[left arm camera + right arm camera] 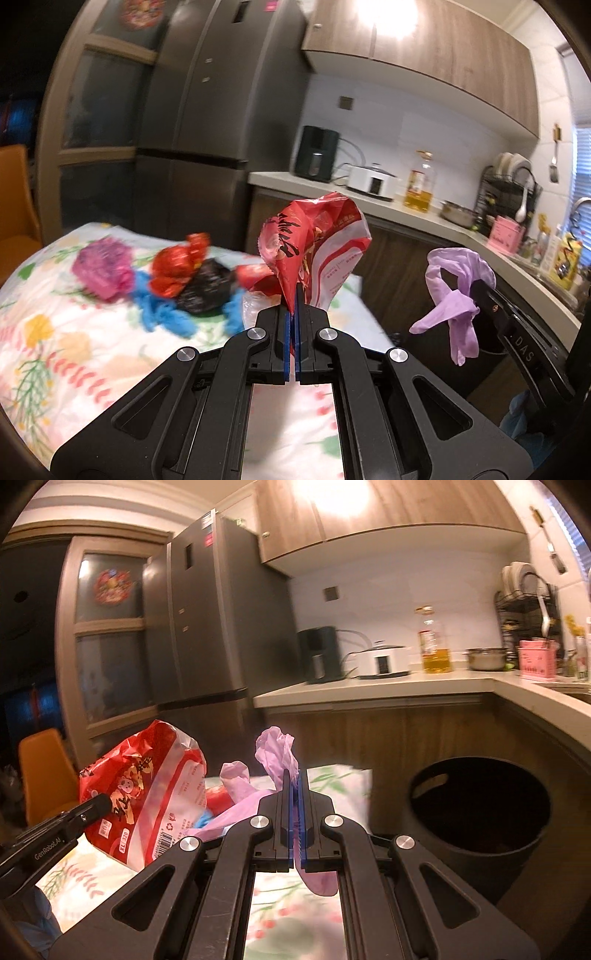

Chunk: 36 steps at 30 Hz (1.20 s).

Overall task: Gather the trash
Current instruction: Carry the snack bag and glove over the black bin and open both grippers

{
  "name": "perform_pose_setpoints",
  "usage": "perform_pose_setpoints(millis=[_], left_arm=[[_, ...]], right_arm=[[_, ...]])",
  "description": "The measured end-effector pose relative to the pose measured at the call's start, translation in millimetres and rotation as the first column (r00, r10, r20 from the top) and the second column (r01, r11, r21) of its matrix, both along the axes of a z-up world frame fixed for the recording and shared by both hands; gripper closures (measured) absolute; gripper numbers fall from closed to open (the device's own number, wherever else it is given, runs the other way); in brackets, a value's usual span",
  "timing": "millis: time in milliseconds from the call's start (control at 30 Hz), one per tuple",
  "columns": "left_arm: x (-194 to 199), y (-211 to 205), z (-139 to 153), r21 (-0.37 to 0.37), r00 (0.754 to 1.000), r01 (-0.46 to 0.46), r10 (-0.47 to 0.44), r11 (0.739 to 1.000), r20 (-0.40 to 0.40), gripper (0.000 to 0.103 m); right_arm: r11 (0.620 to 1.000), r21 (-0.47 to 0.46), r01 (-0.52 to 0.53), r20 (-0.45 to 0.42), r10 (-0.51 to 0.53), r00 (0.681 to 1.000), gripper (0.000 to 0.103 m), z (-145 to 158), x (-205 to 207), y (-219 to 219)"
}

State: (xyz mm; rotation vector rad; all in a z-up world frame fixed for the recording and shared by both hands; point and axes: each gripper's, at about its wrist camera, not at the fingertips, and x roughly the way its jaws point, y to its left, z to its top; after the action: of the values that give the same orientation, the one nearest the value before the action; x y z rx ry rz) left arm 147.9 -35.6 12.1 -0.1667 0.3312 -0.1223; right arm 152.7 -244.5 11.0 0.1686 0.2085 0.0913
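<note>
At upper left of the left wrist view we note a tall grey refrigerator (207, 110). On the countertop (369, 692), centre right, we record a black appliance (320, 653), a white cooker (384, 661), a bottle of yellow oil (436, 646) and a steel pot (485, 659). A dish rack (508, 184) stands at far right. An orange chair (46, 764) sits at left.

- Red-and-white plastic bag (314, 243) — printed with dark characters, crumpled, standing upright above the floral cloth, its lower edge pinched.
- Lilac disposable glove (277, 753) — limp and twisted, fingers dangling, held off the surface.
- Loose heap on the cloth: pink wad (103, 271), red wrapper (177, 267), black crumpled bag (207, 290), blue scraps (162, 314) — touching one another, blurred.
- Black round bin (480, 812) — open, upright, beside the cloth's edge.
</note>
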Motion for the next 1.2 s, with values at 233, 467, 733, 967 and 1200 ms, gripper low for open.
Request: perform_pose_setpoints(millis=[233,467,733,967,1200], left_arm=[[13.2,-54.1,9.4,0.036,0.993,0.112,-0.113,0.993,0.033,0.103],[21.4,-104.0,14.1,0.059,0.978,0.200,-0.203,0.978,0.046,0.103],[30.1,-149.3,17.6,0.080,0.958,0.275,-0.280,0.958,0.066,0.103],[42.3,-178.7,12.3,0.076,0.943,0.322,-0.327,0.944,0.058,0.103],[52.2,-201.6,4.7,0.083,0.932,0.357,-0.361,0.930,0.038,0.103]], right_arm=[[0.993,0.004,0.118,0.029,-0.118,0.993,0.100,5.0,-8.8,-45.9],[0.980,0.010,0.196,0.043,-0.197,0.980,0.100,5.7,-16.7,-79.1],[0.966,0.024,0.256,0.042,-0.257,0.965,0.100,5.1,-18.6,-106.6],[0.956,0.022,0.293,0.038,-0.294,0.955,0.100,4.3,-17.0,-126.3],[0.946,0.016,0.325,0.030,-0.325,0.945,0.100,1.3,-13.1,-139.3]])
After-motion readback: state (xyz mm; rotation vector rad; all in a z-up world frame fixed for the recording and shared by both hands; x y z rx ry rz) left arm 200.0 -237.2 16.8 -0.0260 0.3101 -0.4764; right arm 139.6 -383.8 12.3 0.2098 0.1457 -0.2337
